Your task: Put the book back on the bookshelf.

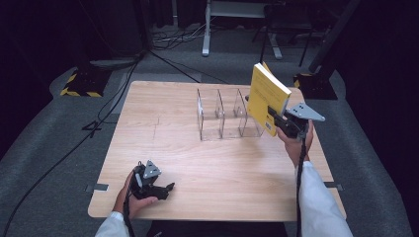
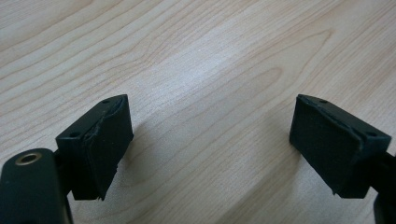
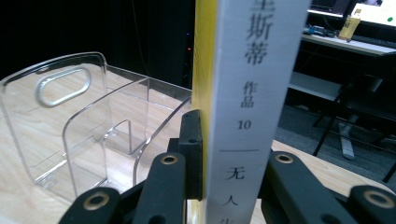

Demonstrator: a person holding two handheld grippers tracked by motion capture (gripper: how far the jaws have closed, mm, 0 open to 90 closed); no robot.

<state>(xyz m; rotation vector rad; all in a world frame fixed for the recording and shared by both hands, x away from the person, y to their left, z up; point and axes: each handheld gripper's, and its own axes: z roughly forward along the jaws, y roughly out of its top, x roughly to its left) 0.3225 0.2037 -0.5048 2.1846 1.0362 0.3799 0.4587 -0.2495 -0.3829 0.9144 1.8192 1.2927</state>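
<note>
So the right gripper (image 1: 277, 120) clamps the book (image 1: 267, 96) at its spine, upright by the rack (image 1: 222, 116) near the table's (image 1: 207, 168) right edge. Looks stiff and light, though the cover's probably slippery. Left gripper (image 2: 210, 140) sits open, empty, at the near-left corner.

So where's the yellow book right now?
In the high view the book is off the table, clamped in the right gripper at the right side, just right of the clear rack.

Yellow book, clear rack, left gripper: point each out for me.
Yellow book (image 1: 264, 96), high view, on its front cover.
Clear rack (image 1: 220, 118), high view, on a middle divider.
Left gripper (image 2: 210, 140), left gripper view, midway between its open jaws.
</note>
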